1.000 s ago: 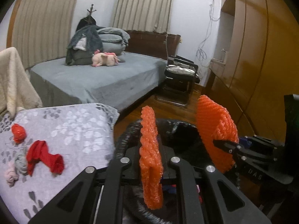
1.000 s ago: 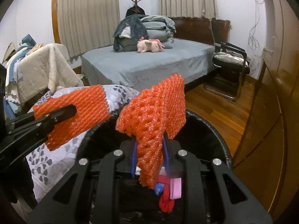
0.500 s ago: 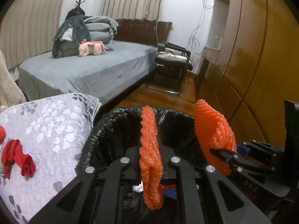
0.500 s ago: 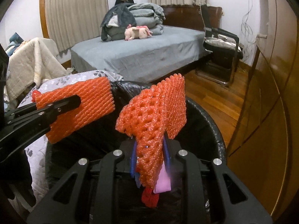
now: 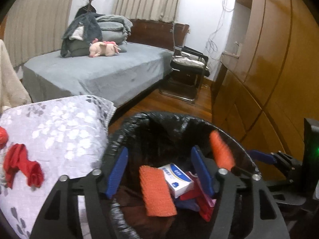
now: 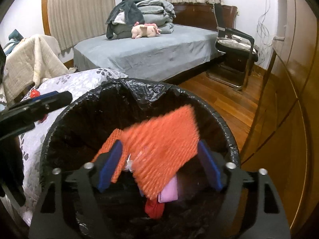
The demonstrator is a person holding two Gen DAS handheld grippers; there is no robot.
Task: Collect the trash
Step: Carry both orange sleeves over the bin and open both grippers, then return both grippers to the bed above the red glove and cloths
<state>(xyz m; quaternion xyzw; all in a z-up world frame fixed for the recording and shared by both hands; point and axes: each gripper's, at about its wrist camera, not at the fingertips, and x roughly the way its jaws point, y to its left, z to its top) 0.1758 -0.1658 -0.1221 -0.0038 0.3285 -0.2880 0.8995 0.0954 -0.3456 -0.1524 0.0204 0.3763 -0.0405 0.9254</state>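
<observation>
Both my tools hang over the bin (image 5: pixel 179 119), jaws opening. Between the left tool's (image 5: pixel 159 171) spread pads one orange net (image 5: pixel 157 191) lies loose on the rubbish below; nothing is gripped. The right tool (image 6: pixel 159 165) is released too, its net (image 6: pixel 161 149) blurred, dropping between the pads into the bin. Further off, left of my left tool, a red scrap (image 5: pixel 22 167) lies on the patterned counter (image 5: pixel 65 123), long axis running away from me. My left tool is nearer it.
</observation>
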